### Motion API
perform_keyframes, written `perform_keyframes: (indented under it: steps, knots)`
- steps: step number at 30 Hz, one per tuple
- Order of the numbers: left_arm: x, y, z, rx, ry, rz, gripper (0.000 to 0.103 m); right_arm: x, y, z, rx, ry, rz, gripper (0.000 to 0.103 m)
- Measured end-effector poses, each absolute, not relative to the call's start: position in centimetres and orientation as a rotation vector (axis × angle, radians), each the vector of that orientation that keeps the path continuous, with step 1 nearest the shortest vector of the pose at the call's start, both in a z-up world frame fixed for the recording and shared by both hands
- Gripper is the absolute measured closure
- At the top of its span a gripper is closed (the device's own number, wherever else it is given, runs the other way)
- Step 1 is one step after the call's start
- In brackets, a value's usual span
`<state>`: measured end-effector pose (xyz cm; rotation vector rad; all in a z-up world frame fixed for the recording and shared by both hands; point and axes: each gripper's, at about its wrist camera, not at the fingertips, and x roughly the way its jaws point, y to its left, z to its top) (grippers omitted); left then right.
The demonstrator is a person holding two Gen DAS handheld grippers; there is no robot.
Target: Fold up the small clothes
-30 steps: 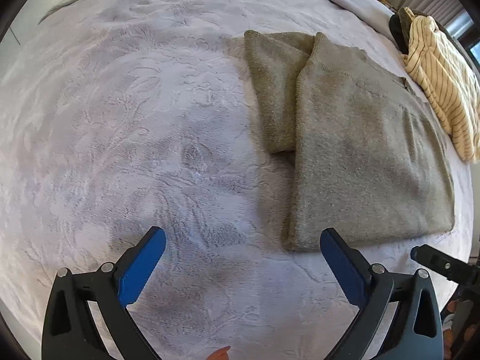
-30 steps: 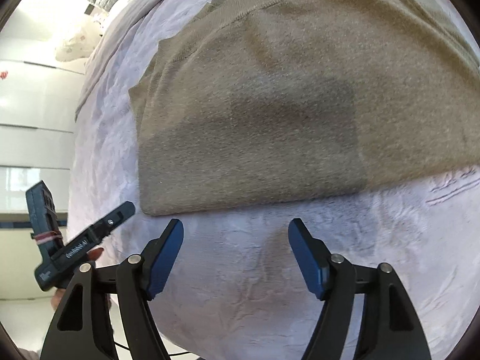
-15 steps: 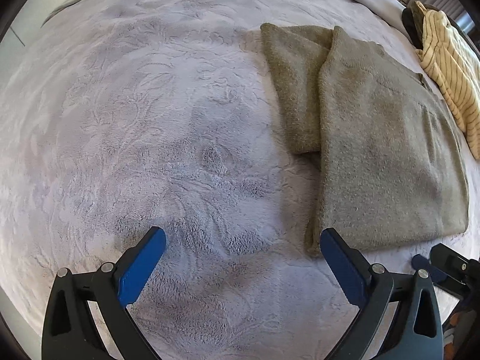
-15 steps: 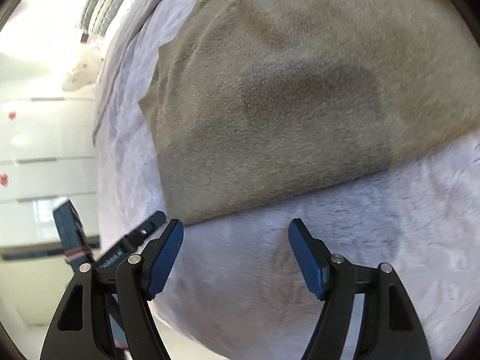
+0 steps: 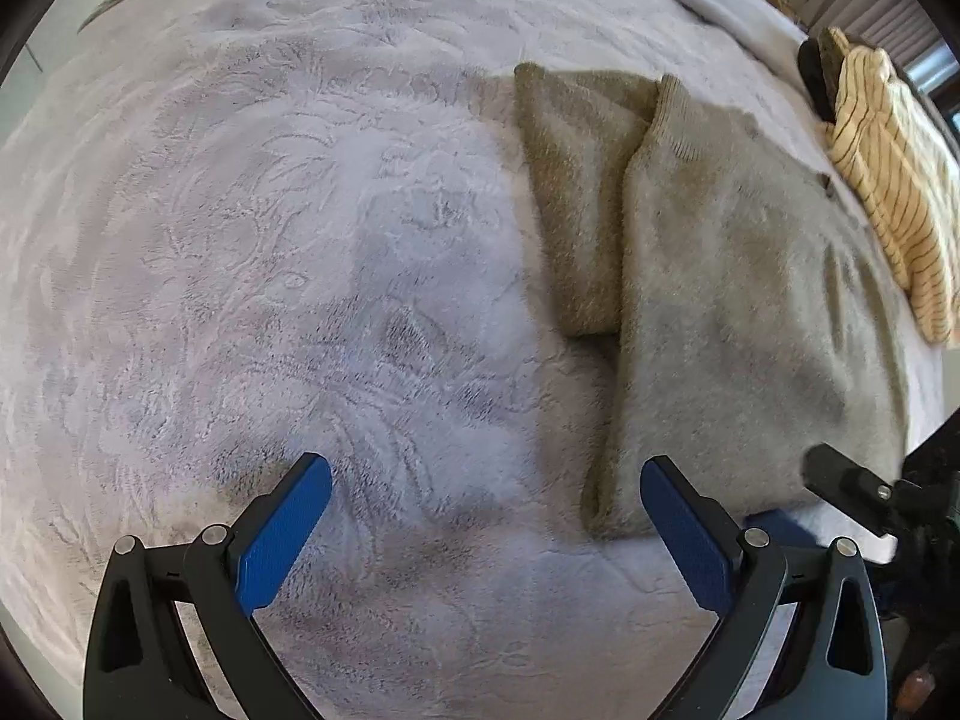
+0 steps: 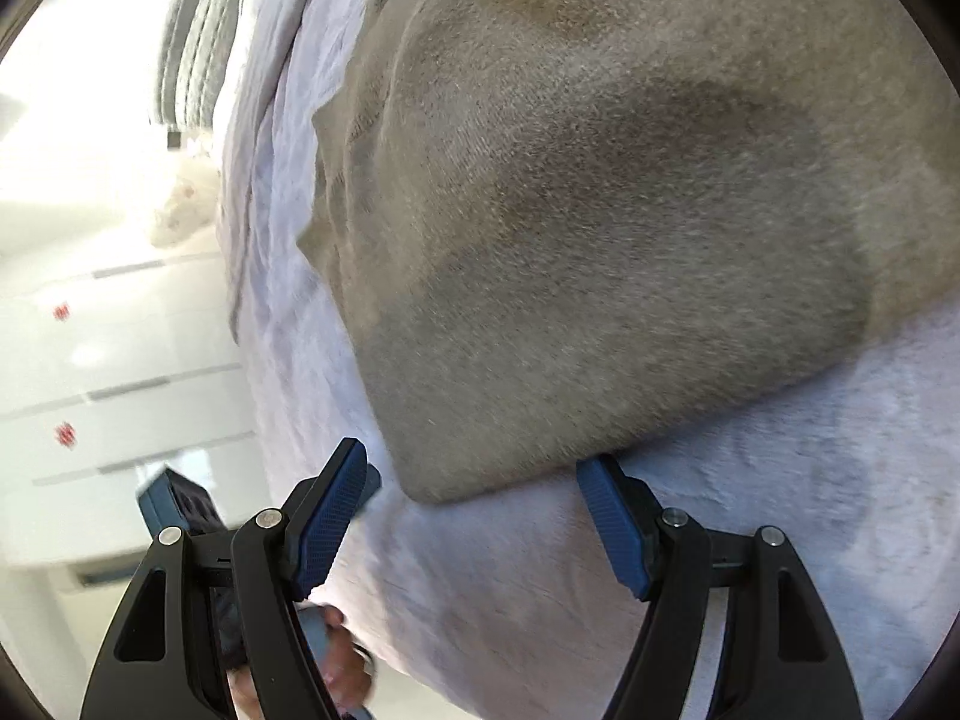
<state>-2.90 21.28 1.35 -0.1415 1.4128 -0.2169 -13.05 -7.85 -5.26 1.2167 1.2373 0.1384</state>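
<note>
Folding: olive sweater (image 5: 720, 312) lies half-folded on the bedspread (image 5: 300, 240)
Right gripper (image 6: 474, 516): jaws apart, straddling the hem corner, seemingly to lift it
Left gripper (image 5: 486, 516): jaws apart, empty, hovering beside

Right hand-held gripper (image 6: 474, 516) agape at olive sweater (image 6: 600, 228) corner, blanket (image 6: 780, 510) beneath.

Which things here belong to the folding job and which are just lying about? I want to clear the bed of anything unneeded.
Part of the job:
- olive-brown sweater, partly folded, one sleeve lying out to its side
- left tool, open
- right tool, open at the sweater's near edge

Just lying about:
- cream striped garment
- dark object behind it
- fleece bed cover, the work surface
</note>
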Motion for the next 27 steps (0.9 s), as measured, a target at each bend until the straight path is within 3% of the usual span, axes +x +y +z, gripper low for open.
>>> perform_keyframes:
  steps: [15,16,18,19,20,27]
  knots:
    - [0.1,22.4,2.3,-0.398,1.369,-0.382,0.000,-12.2,-7.4,-9.3,1.683,0.982,0.119,0.026]
    - [0.3,22.1,2.3,-0.422,1.368,-0.401,0.000,-12.2,-7.4,-9.3,1.700,0.970,0.129,0.028]
    - [1.0,21.7,2.1,-0.462,1.367,-0.439,0.000,-12.1,-7.6,-9.2,1.706,0.957,0.145,0.056]
    - [1.3,21.6,2.1,-0.479,1.367,-0.458,0.000,-12.0,-7.7,-9.1,1.698,0.956,0.162,0.087]
    - [1.6,21.3,2.0,-0.492,1.369,-0.474,0.000,-12.0,-7.9,-8.9,1.692,0.952,0.175,0.093]
    - [4.3,18.5,1.6,-0.586,1.373,-0.598,0.000,-10.7,-9.6,-3.6,1.516,0.881,0.355,0.093]
